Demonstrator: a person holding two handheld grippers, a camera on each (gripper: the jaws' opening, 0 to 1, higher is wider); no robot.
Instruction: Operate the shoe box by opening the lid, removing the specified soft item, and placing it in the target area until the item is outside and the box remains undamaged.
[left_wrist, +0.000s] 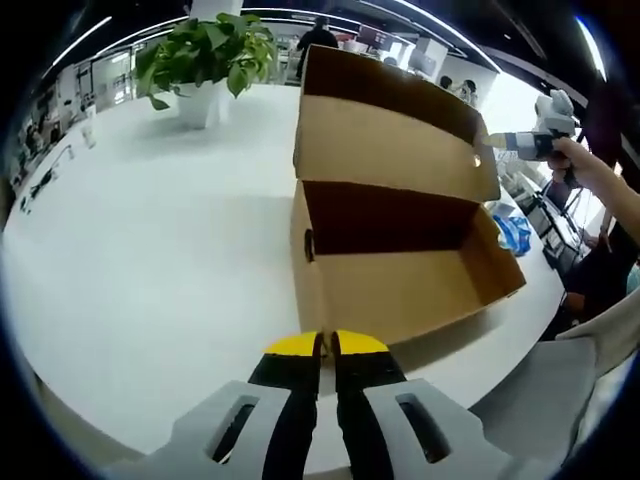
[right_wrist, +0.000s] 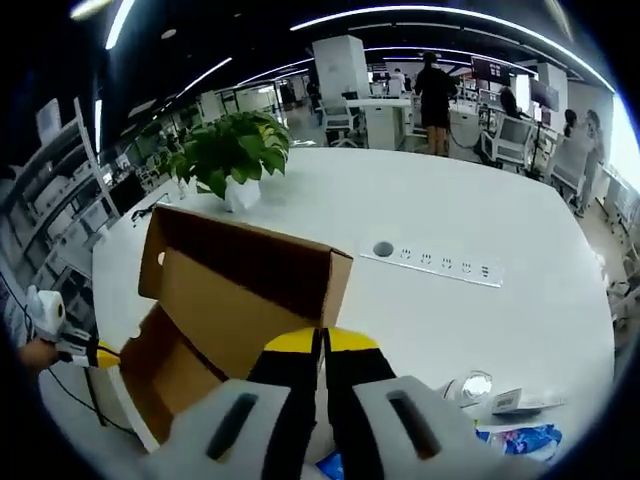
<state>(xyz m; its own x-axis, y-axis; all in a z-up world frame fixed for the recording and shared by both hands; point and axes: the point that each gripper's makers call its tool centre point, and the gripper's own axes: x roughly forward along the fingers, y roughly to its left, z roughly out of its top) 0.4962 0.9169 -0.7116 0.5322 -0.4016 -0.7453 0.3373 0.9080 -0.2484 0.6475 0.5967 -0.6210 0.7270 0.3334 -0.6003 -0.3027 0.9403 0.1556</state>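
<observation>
A: Start closest in. What do the jaws look like in the left gripper view?

B: The left hand-held gripper has its black, yellow-tipped jaws pressed together with nothing between them. It hangs over the white surface, just short of the box.

A: And the box itself?

B: A plain brown cardboard shoe box sits on the surface with its hinged lid swung up and standing behind the tray. The inside of the tray looks bare cardboard, with a shadowed back wall. There is a small round hole in the near end wall. I can read no brand or print anywhere on it.

A: The other side?

B: In the right gripper view the right hand-held gripper is also closed on nothing, its tips just above the raised lid's edge. Low and to the right of it lie a crumpled blue plastic item and a small white card; I cannot read anything on either.

A: Further out?

B: A white power strip is set into the surface beyond the box, then a leafy green plant in a white pot near the far edge. A person in dark clothes stands among desks in the background.
</observation>
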